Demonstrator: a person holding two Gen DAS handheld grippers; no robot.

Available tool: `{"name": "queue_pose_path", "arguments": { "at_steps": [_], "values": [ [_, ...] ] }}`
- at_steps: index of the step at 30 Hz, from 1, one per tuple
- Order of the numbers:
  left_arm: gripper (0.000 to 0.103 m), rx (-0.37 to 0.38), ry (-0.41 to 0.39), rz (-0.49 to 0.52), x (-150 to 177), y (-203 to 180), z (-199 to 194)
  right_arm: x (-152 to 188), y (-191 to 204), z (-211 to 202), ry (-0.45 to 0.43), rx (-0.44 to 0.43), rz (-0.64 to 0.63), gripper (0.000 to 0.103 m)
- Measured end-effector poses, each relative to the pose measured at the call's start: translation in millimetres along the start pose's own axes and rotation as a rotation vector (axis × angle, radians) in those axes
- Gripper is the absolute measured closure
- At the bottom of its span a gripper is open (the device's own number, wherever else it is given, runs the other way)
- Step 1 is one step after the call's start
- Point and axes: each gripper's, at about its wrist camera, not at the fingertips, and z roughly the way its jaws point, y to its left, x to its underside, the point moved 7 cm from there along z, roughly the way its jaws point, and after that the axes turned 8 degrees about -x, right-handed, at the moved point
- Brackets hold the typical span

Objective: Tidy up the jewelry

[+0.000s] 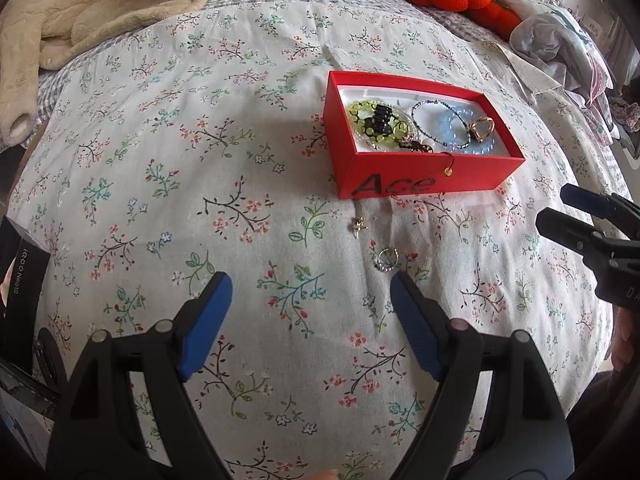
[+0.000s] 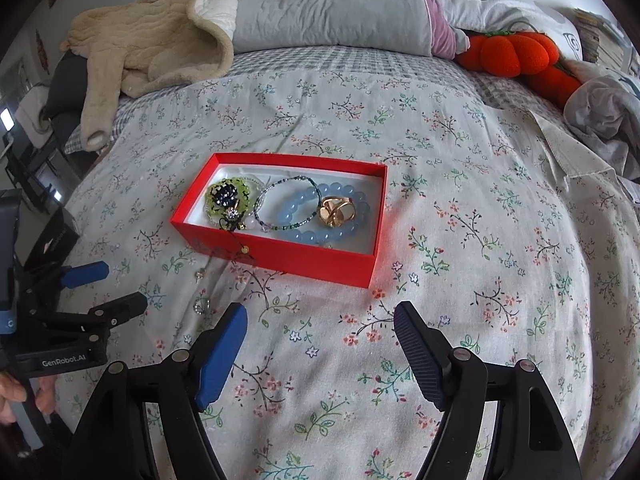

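A red box (image 1: 420,178) (image 2: 288,252) sits on the floral bedspread. It holds a green beaded bracelet (image 1: 362,110) (image 2: 224,196), a thin dark bead bracelet (image 2: 288,200), a light blue bead bracelet (image 1: 476,130) (image 2: 308,232) and a gold ring (image 1: 482,126) (image 2: 336,210). A small gold charm hangs over the box's front wall (image 1: 449,172). A small earring (image 1: 357,225) (image 2: 199,275) and a silver ring (image 1: 387,259) (image 2: 202,306) lie on the spread in front of the box. My left gripper (image 1: 310,292) (image 2: 114,286) is open and empty just short of the silver ring. My right gripper (image 2: 320,320) (image 1: 556,210) is open and empty, near the box.
A beige blanket (image 2: 160,40), grey pillows (image 2: 332,4) and orange plush pumpkins (image 2: 516,54) lie at the head of the bed. Crumpled clothes (image 1: 560,40) are at the far right. A black phone box (image 1: 20,280) stands at the left edge.
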Motion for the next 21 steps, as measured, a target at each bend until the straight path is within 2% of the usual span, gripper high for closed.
{"name": "queue_pose_path", "arguments": {
  "at_steps": [5,8,12,16,19,20,21],
  "values": [
    [0.022,-0.034,0.014,0.014,8,7,8,13,2,6,0.032,0.025,-0.018,0.026],
    [0.022,-0.04,-0.005,0.024,11,7,12,18,4,10,0.048,0.034,-0.033,0.026],
    [0.022,0.0,-0.04,0.078,13,-7,17,19,3,15,0.062,0.046,-0.037,0.026],
    [0.022,0.079,-0.077,0.147,13,-28,20,19,0,19,0.068,0.044,-0.013,0.026],
    [0.034,0.162,-0.084,0.196,14,-44,26,20,-1,21,0.071,0.042,-0.004,0.026],
    [0.041,0.175,-0.078,0.205,14,-47,30,21,-1,22,0.071,0.042,0.0,0.026],
    [0.044,0.181,-0.076,0.215,15,-50,32,22,-1,23,0.069,0.041,0.005,0.026]
  ]
}}
